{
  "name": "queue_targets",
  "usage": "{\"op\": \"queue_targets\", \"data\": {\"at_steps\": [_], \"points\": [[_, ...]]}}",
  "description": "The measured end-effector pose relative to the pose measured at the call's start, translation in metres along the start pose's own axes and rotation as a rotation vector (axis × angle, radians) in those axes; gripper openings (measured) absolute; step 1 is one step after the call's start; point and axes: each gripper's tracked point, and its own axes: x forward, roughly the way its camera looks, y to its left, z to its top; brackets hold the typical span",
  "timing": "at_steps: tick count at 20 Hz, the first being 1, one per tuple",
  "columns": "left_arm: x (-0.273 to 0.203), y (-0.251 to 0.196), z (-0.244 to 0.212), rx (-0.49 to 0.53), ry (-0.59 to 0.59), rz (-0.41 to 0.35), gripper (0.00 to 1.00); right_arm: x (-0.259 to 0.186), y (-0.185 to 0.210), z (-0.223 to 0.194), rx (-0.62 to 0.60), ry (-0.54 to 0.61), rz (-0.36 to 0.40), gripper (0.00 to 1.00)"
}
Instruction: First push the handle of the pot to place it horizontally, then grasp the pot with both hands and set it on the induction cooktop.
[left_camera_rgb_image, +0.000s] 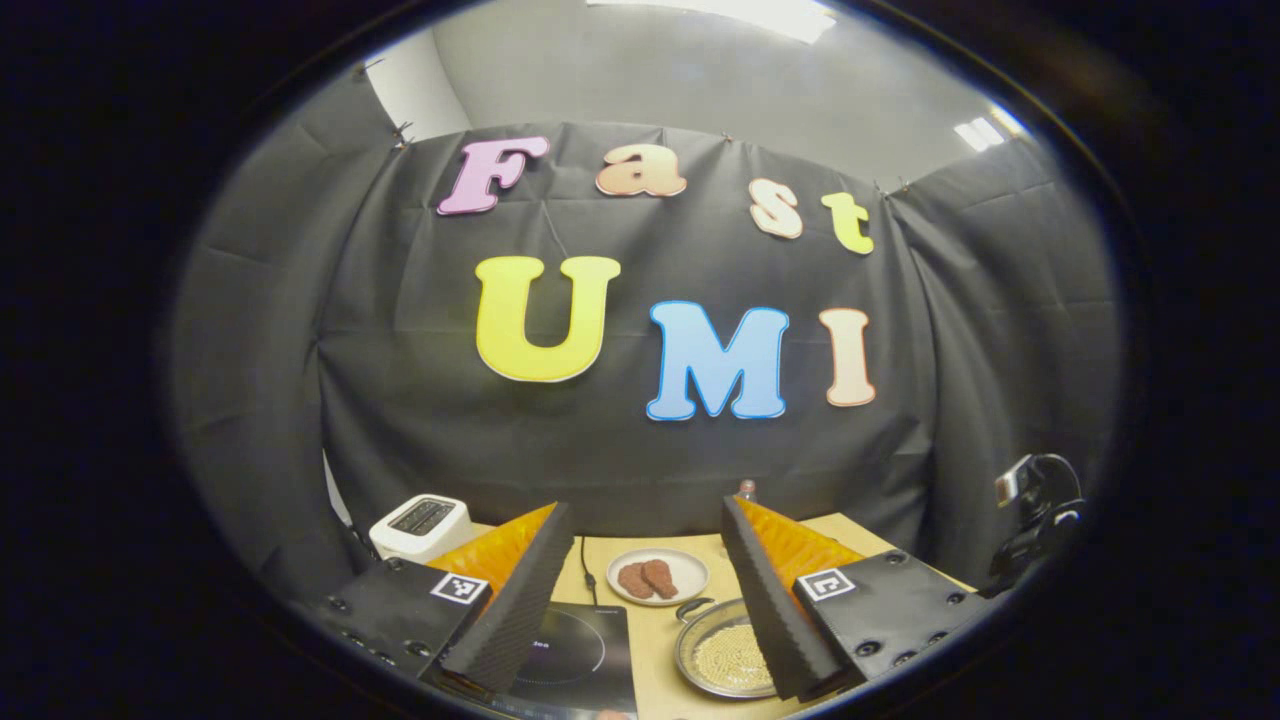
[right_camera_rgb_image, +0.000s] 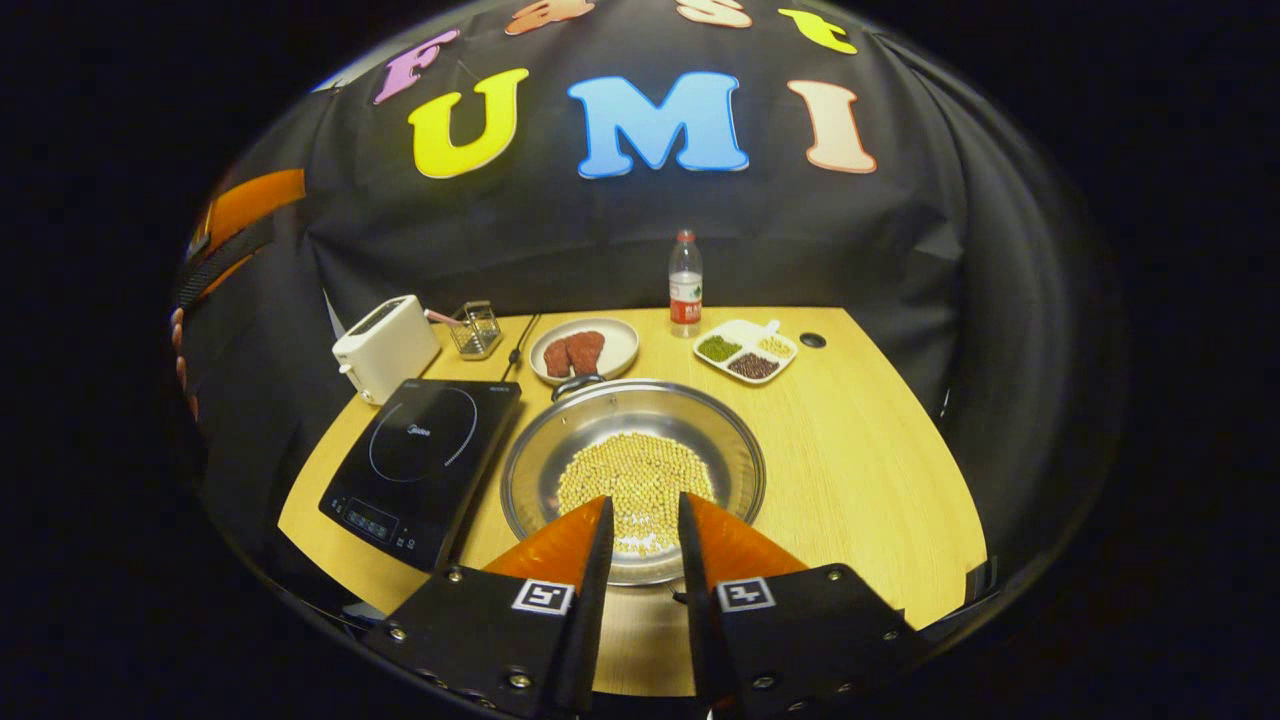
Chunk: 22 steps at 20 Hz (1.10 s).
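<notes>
Hovering over the pot (right_camera_rgb_image: 632, 470) beside the induction cooktop (right_camera_rgb_image: 425, 468), right gripper (right_camera_rgb_image: 642, 520) jaws narrowly apart, left gripper (left_camera_rgb_image: 645, 540) jaws wide apart above the tabletop (right_camera_rgb_image: 860, 450).

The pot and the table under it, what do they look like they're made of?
The pot looks like metal, probably stainless steel: silvery-grey, with a soft sheen on the wall and a bright glint along the rim. The table looks like wood or a wood-look laminate: pale yellow-brown, smooth and matte, with faint grain. The pictures cannot settle which.
</notes>
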Motion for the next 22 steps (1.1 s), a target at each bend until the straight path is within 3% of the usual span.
{"op": "queue_targets", "data": {"at_steps": [1,3,4,5,13,22], "points": [[0.001,0.001,-0.003,-0.004,0.007,0.002,0.97,0.004,-0.002,-0.011,-0.004,0.032,-0.013,0.37],[0.003,0.003,-0.009,-0.011,0.021,0.006,0.97,0.011,-0.005,-0.027,0.005,0.078,0.001,0.09],[0.003,0.004,-0.011,-0.012,0.027,0.010,0.97,0.018,-0.010,-0.039,0.015,0.109,-0.003,0.13],[0.004,0.005,-0.014,-0.014,0.032,0.014,0.97,0.020,-0.012,-0.047,0.033,0.143,-0.009,0.01],[0.015,0.011,-0.024,-0.021,0.065,0.034,0.96,0.031,-0.005,-0.096,0.060,0.344,0.043,0.05],[0.022,0.012,-0.028,0.002,0.079,0.050,0.96,0.053,-0.007,-0.112,0.073,0.426,0.052,0.02]]}}
